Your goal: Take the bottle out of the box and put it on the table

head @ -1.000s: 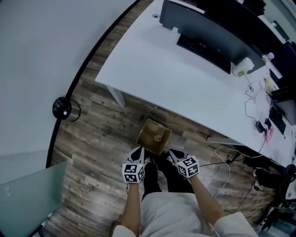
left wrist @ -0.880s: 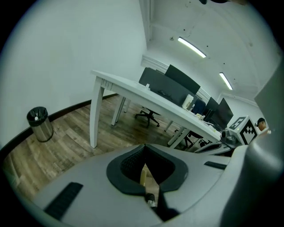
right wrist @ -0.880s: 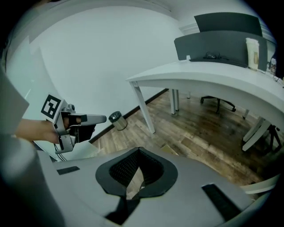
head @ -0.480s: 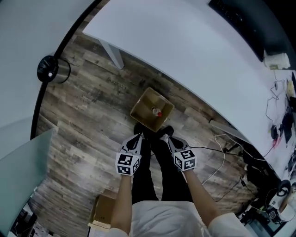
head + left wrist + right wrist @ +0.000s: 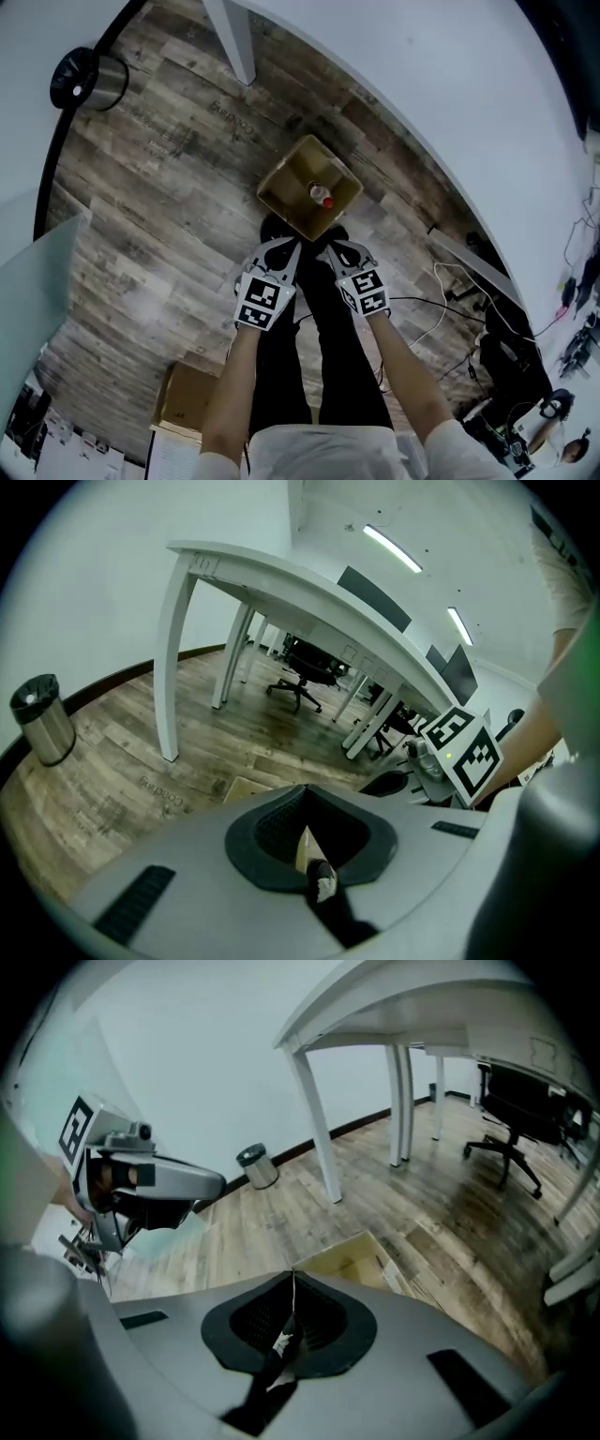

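Observation:
An open cardboard box [image 5: 289, 184] stands on the wooden floor by the person's feet. Upright inside it is a bottle [image 5: 321, 196] with a red cap. My left gripper [image 5: 287, 249] hangs just short of the box's near edge, jaws together and holding nothing. My right gripper [image 5: 331, 249] is beside it, also shut and empty. In the left gripper view the left gripper [image 5: 302, 799] points over the box's corner [image 5: 246, 787]. The right gripper [image 5: 292, 1281], in its own view, points at the box's rim [image 5: 352, 1256]. The bottle does not show in either gripper view.
The white table [image 5: 450, 112] curves across the upper right, with a leg [image 5: 234, 37] beyond the box. A metal bin [image 5: 84, 77] stands at the wall. Cables [image 5: 441, 309] lie to the right, and another cardboard box [image 5: 187, 398] sits behind on the left. An office chair [image 5: 305, 663] stands under the table.
Both grippers have come down toward the box, staying side by side and shut. The head view has dipped, so the box and floor now fill more of it.

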A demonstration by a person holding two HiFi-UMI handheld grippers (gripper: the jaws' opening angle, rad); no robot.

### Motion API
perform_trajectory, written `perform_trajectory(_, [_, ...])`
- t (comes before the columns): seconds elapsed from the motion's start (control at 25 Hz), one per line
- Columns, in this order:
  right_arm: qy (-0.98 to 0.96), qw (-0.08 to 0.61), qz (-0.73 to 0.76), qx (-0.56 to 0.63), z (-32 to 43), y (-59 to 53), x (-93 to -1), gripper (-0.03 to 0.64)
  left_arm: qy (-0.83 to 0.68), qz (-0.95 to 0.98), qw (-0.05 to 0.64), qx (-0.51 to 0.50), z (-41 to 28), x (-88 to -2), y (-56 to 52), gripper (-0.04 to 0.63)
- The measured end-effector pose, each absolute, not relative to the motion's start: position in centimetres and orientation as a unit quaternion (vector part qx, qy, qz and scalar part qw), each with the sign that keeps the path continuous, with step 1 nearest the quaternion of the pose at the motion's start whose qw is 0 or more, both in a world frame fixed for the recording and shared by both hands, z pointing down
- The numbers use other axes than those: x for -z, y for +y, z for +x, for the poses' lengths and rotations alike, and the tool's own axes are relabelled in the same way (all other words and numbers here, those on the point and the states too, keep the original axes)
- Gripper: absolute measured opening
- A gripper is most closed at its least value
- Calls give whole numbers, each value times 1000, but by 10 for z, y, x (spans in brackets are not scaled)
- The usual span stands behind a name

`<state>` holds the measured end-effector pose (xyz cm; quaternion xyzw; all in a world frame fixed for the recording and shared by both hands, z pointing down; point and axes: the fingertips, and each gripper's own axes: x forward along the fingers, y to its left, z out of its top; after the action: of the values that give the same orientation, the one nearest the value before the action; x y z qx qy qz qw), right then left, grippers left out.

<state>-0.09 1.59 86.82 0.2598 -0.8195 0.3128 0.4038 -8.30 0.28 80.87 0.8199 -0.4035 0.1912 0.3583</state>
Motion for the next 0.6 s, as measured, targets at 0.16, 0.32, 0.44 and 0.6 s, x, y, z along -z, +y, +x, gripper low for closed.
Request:
perform_trajectory(0.16, [-827,420,239,-287,-12,12,-907,42,-399,820,366,-186,-77,-844,4,15])
perform_trajectory(0.32, [-826,434,232,-274,-3,4,-949,44,-379,824,385,-170,-60,-880,14,14])
perform_trajectory(0.44, [-824,446,227,-264,2,3,-986,106,-382,819,388,-180,-61,-908,26,14])
perform_trajectory(0.6, [-810,475,230,-255,22,-1,-1033,171,-401,803,404,-178,-56,-941,36,14])
